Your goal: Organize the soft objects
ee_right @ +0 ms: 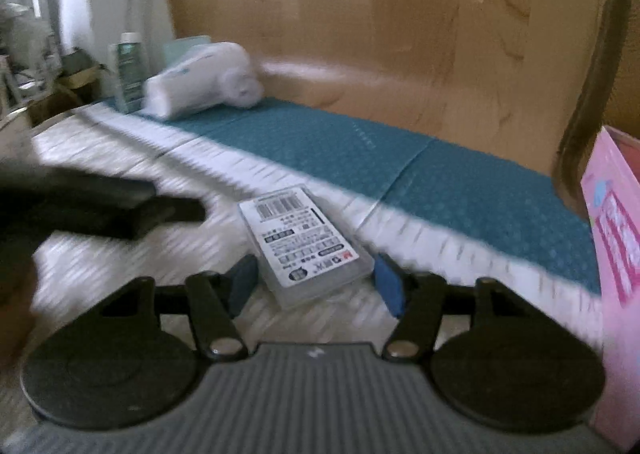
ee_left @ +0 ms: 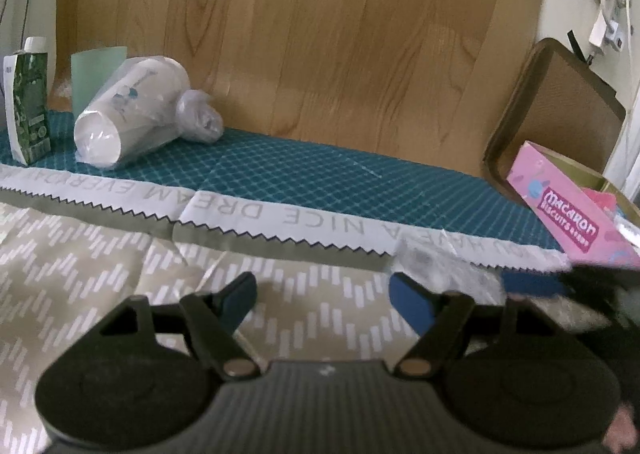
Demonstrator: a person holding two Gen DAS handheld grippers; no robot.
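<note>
A flat clear packet with a white barcode label lies on the patterned bedding between my right gripper's open fingers; my right gripper is not closed on it. The same packet shows blurred in the left wrist view, just right of my left gripper, which is open and empty above the beige patterned cloth. A white roll wrapped in clear plastic lies on its side at the back left, and shows in the right wrist view too.
A green carton stands left of the roll. A pink macaron biscuit box sits in a tray at the right, also close on my right. A wooden board backs the teal checked cloth.
</note>
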